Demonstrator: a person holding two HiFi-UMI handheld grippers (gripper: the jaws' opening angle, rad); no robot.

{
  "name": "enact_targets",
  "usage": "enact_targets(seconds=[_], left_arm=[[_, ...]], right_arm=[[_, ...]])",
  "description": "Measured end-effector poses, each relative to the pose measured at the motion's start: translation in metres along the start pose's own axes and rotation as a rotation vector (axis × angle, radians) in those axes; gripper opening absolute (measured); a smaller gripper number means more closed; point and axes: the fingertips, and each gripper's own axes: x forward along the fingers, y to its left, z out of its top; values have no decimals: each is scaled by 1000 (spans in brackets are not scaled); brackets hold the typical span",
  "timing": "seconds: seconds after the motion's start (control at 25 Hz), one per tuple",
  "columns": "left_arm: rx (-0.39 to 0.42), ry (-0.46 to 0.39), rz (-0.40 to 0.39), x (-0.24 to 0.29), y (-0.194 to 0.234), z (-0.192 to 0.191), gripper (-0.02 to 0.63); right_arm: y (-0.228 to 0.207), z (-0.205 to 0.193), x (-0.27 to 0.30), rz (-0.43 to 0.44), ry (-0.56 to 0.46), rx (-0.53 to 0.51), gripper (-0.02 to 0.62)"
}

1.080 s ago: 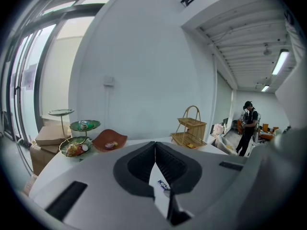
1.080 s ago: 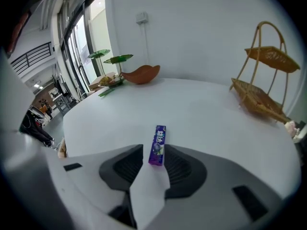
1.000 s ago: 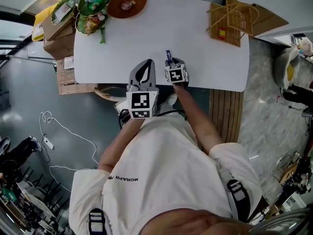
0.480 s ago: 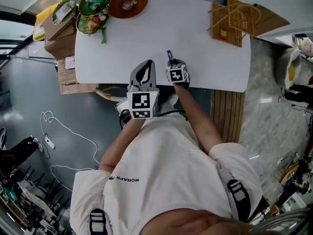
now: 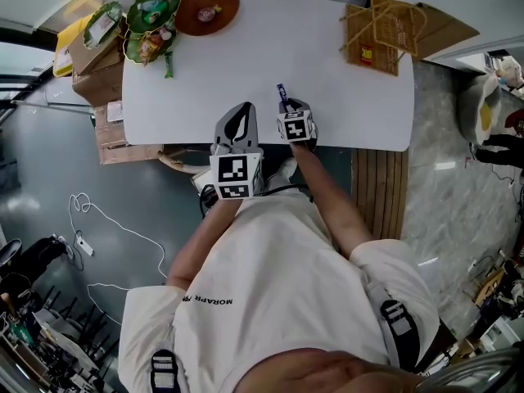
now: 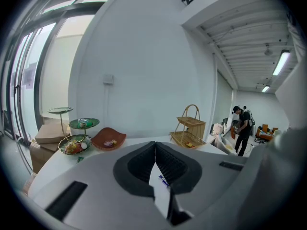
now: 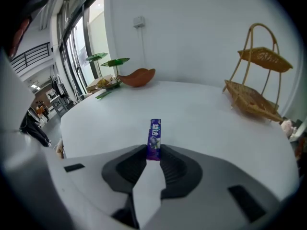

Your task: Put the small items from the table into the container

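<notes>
A purple candy pack (image 7: 154, 137) lies on the white table (image 5: 344, 88), with its near end between the tips of my right gripper (image 7: 153, 152). That gripper's jaws are closing, and both pads touch the pack's sides. From the head view the pack (image 5: 281, 91) pokes out past the right gripper (image 5: 284, 105) near the table's front edge. Beside it on the left, my left gripper (image 5: 243, 110) hovers over the same edge. Its jaws (image 6: 154, 145) meet at the tips with nothing in them. A brown bowl (image 5: 209, 8) with small items sits at the far left.
A green tiered stand (image 5: 147, 19) with snacks stands left of the bowl. A wicker two-tier rack (image 5: 385, 27) holding a small red item is at the far right corner. Cardboard boxes (image 5: 90, 56) sit beyond the table's left end. A person (image 6: 242, 128) stands far off.
The picture shifted slightly. Both grippers kept their places at the table's front edge, and the pack stays at the right gripper's tips.
</notes>
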Motion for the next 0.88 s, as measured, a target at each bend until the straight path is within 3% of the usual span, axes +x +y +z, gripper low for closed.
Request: enact_targets(seconds=[0.88], left_arm=[[38, -26, -80, 2, -54, 11, 5]], right_arm=[[-48, 28, -69, -52, -164, 105, 95]])
